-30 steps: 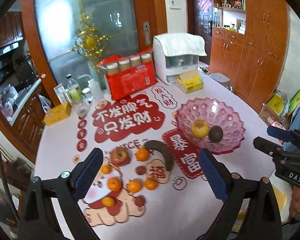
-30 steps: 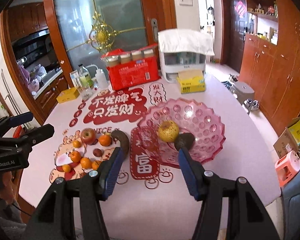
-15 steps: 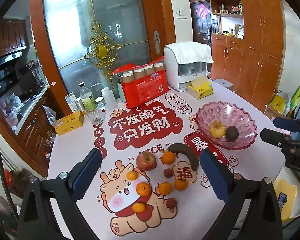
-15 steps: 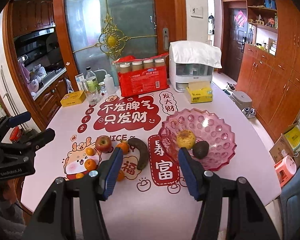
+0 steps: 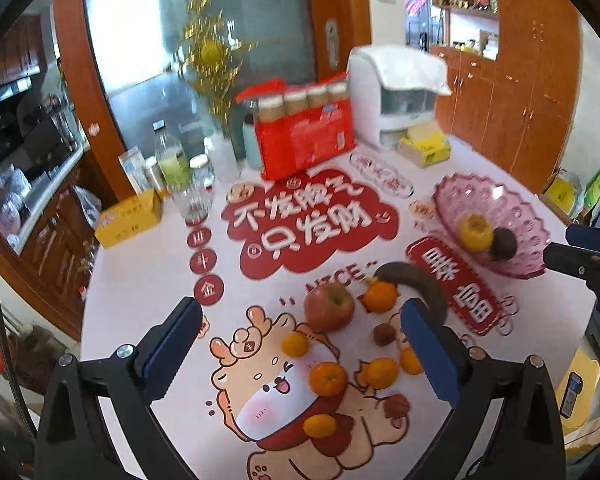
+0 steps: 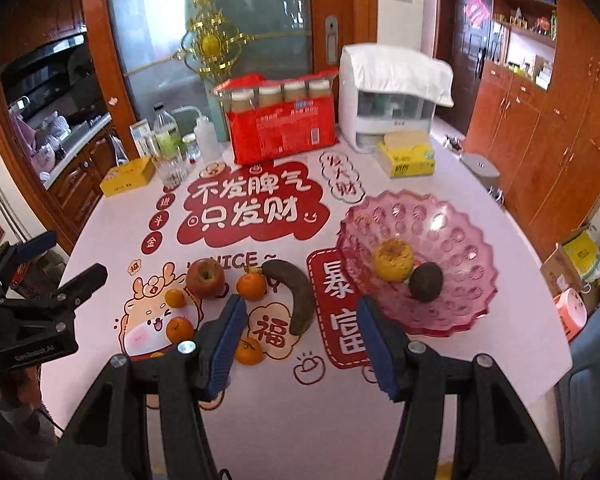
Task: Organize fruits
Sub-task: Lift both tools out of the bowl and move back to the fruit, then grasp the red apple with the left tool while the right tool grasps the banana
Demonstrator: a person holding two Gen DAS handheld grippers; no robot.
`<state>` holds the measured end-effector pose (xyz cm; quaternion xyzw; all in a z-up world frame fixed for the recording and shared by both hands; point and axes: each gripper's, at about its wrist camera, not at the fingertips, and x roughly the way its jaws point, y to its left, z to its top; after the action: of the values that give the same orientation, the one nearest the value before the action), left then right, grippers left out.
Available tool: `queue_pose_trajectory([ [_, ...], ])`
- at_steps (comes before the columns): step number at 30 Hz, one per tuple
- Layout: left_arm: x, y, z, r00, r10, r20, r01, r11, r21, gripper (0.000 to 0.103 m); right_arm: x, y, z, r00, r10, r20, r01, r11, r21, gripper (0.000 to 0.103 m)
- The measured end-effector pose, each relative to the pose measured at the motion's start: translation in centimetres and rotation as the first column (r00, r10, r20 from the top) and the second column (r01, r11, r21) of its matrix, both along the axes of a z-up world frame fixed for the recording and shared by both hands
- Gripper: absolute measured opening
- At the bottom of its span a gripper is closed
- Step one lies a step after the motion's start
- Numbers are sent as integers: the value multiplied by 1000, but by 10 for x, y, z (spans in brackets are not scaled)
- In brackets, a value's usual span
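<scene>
Both claws empty, spread wide
Lower left claw [image 5: 300, 344] squarely over apple [image 5: 329, 307]; right claw [image 6: 300, 334] waits beside bowl [image 6: 460, 312], avoiding oranges.

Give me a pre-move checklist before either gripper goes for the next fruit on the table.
1. Left gripper jaws open and empty: ok.
2. Right gripper jaws open and empty: ok.
3. Pink bowl has room; it holds only a yellow fruit and a dark round fruit: ok.
4. Apple unobstructed from above: ok.
5. Dark banana lies free on the table, touching no jaws: ok.
6. Left view sharp enough to aim: not ok, blurred.
</scene>
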<state>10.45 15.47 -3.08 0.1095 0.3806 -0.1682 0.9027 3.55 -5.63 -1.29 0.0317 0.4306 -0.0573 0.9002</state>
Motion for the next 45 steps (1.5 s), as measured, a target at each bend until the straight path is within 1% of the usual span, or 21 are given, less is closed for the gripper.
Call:
queue_pose_trajectory([
  [4, 37, 5, -31, 998, 4, -56, -3, 1000, 16, 99, 36, 3, -25, 999, 4, -53, -3, 999, 33, 58],
  [6, 55, 7, -48, 995, 5, -95, -4, 1000, 13, 99, 51, 5, -38, 997, 6, -75, -5, 1000, 22, 58],
  [8, 71, 6, -65, 989, 2, -151, -3, 1000, -5, 99, 71, 7, -57, 994, 9, -106, -8, 1000, 10, 58],
  [10, 86, 3, -83, 976, -13, -219, 4, 999, -40, 99, 88, 5, -76, 989, 3, -145, -1, 1000, 11, 58],
  [12, 96, -4, -97, 965, -28, -262, 14, 998, -58, 99, 99, 2, -92, 985, 0, -172, 2, 1000, 16, 58],
  [15, 109, -19, -121, 950, -45, -309, 29, 998, -57, 99, 116, -4, -124, 972, -14, -235, 16, 1000, 8, 58],
  [19, 119, -36, -147, 925, -63, -374, 41, 997, -66, 99, 128, -11, -155, 954, -23, -299, 28, 1000, 10, 58],
  [24, 127, -44, -167, 911, -56, -409, 27, 997, -77, 93, 135, -18, -175, 946, -19, -324, 24, 1000, 9, 58],
  [26, 129, -46, -175, 902, -44, -429, 11, 997, -79, 93, 137, -17, -182, 944, -13, -330, 15, 1000, 2, 58],
  [27, 130, -45, -176, 900, -40, -434, 5, 997, -82, 92, 138, -16, -182, 946, -18, -325, 13, 1000, -17, 55],
  [29, 132, -47, -181, 897, -33, -440, -5, 996, -86, 90, 139, -8, -184, 950, 32, -311, -41, 999, -22, 55],
  [30, 133, -48, -183, 898, -26, -440, -11, 997, -82, 88, 141, -7, -186, 949, 40, -314, -49, 999, -22, 55],
  [32, 135, -49, -187, 895, -13, -446, -23, 997, -75, 81, 143, -6, -194, 945, 30, -326, -44, 998, -34, 55],
  [36, 139, -49, -191, 879, -2, -477, -53, 993, -102, 77, 148, -16, -204, 940, 18, -340, -21, 1000, -5, 51],
  [37, 139, -50, -192, 879, -1, -478, -56, 993, -105, 74, 148, -18, -204, 945, 18, -327, -18, 1000, 5, 51],
  [38, 138, -51, -193, 878, -3, -479, -57, 992, -109, 72, 149, -18, -205, 948, 17, -319, -16, 1000, 4, 48],
  [39, 138, -53, -193, 877, -2, -481, -57, 992, -109, 69, 150, -18, -205, 949, 18, -313, -20, 1000, -1, 47],
  [41, 137, -55, -193, 883, 8, -469, -60, 994, -96, 69, 152, -17, -205, 954, 26, -298, -25, 1000, 5, 46],
  [42, 136, -56, -193, 886, 11, -463, -61, 994, -93, 69, 151, -16, -204, 956, 33, -293, -33, 999, 7, 40],
  [43, 136, -57, -193, 888, 12, -460, -61, 994, -92, 68, 151, -13, -204, 957, 48, -286, -52, 999, -5, 38],
  [45, 135, -56, -193, 893, 9, -451, -60, 993, -99, 68, 150, -12, -204, 960, 48, -277, -53, 999, -10, 36],
])
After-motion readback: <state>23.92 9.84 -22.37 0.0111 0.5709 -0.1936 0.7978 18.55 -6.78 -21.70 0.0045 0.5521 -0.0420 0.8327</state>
